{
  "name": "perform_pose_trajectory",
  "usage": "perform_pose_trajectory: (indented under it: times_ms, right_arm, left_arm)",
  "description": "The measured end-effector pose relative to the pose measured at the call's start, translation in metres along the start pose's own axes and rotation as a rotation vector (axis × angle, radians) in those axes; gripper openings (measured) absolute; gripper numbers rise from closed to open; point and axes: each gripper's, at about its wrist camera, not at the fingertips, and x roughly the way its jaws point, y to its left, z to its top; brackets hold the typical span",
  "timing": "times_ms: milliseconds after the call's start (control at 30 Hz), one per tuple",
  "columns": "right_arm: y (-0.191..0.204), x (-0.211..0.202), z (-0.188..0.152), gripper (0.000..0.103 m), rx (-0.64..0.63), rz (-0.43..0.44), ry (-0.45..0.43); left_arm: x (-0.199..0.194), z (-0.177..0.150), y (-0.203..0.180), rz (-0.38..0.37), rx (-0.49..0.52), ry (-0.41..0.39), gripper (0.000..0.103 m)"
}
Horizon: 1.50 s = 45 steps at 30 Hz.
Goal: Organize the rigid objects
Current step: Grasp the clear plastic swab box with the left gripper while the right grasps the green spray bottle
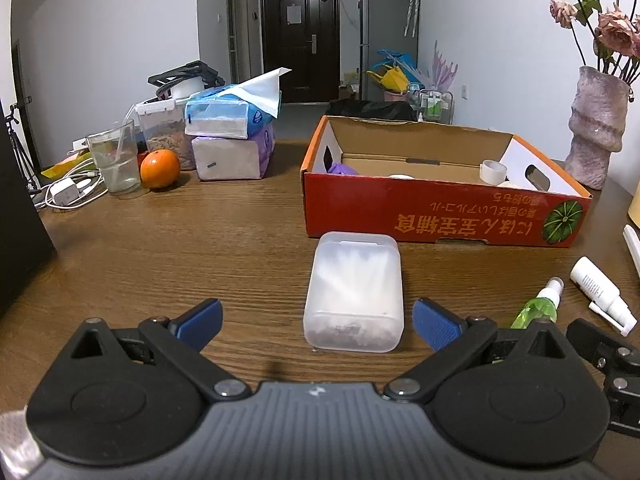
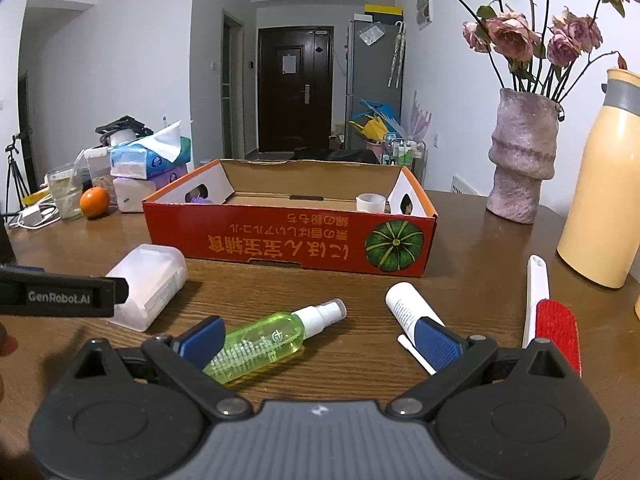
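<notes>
A translucent plastic box of cotton swabs (image 1: 354, 292) lies on the wooden table just ahead of my left gripper (image 1: 318, 322), which is open with the box's near end between its blue pads. The same swab box (image 2: 150, 284) shows at the left of the right wrist view. My right gripper (image 2: 320, 338) is open; a green spray bottle (image 2: 268, 338) lies between its pads, nearer the left one. A white tube (image 2: 410, 308) lies by the right pad. The red cardboard box (image 1: 440, 216) stands open behind, holding a tape roll (image 1: 493, 171) and a purple item (image 1: 340, 169).
A red-and-white brush (image 2: 544, 308), a yellow flask (image 2: 604, 184) and a vase of roses (image 2: 522, 156) stand on the right. At the far left are tissue packs (image 1: 232, 140), an orange (image 1: 160, 169), a glass (image 1: 114, 162) and chargers (image 1: 66, 192).
</notes>
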Motion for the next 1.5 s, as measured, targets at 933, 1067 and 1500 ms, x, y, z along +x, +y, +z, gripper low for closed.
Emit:
perform_pose_trajectory:
  times_ms: [933, 1067, 1500]
  right_arm:
    - [0.027, 0.059, -0.003, 0.041, -0.01, 0.025, 0.173]
    - [0.023, 0.059, -0.003, 0.03, -0.049, 0.074, 0.15]
    - [0.014, 0.066, -0.002, 0.03, -0.059, 0.133, 0.123]
  left_arm:
    - [0.016, 0.001, 0.005, -0.002, -0.007, 0.018, 0.103]
    - [0.021, 0.001, 0.0, -0.012, 0.003, 0.019, 0.103]
    - [0.043, 0.007, -0.016, -0.01, 0.034, 0.021, 0.102]
